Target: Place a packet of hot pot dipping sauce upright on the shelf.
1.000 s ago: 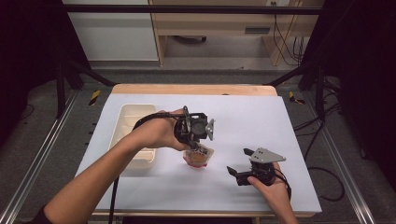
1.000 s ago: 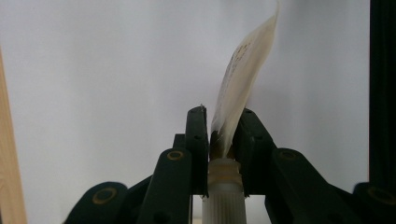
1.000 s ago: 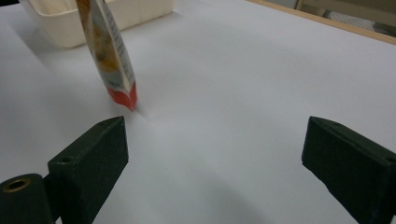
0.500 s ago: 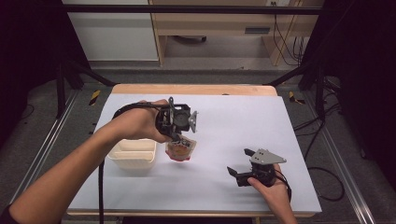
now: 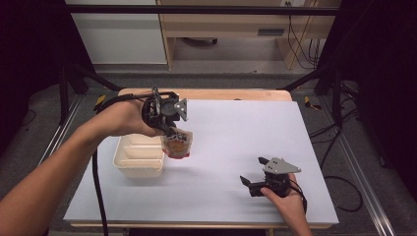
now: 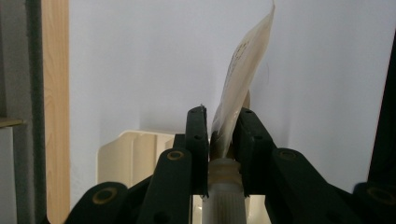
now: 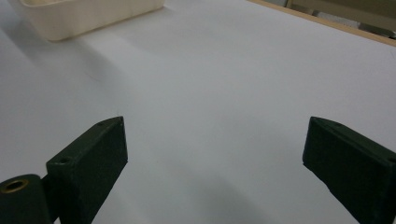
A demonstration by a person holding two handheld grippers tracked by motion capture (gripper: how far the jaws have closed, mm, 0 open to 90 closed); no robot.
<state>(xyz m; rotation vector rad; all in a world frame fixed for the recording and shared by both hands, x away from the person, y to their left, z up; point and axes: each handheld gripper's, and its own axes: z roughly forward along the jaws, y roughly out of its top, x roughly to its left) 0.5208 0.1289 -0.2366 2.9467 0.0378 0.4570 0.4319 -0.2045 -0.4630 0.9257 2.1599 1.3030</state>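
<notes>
Seen from the high view, a person's left gripper (image 5: 173,132) pinches the top of a small clear pouch with orange-brown contents and a red lower edge (image 5: 177,146), which hangs clear of the white tabletop (image 5: 236,142) just beside the right rim of a cream plastic tray with compartments (image 5: 137,156). Well apart, near the table's front right, the right gripper (image 5: 251,183) rests low over the white surface in the person's hand, its jaws spread with nothing between them.

In the left gripper view, the two black jaws stand close together, clamped on the neck of the pouch (image 6: 240,74) just above its white ribbed spout; the pale pouch stretches away from the jaws against the white table, and a corner of the cream tray (image 6: 133,154) lies below at left.

In the right gripper view, the black jaws stand wide apart over bare white tabletop (image 7: 224,93), and the cream tray (image 7: 84,14) sits at the far upper left.
</notes>
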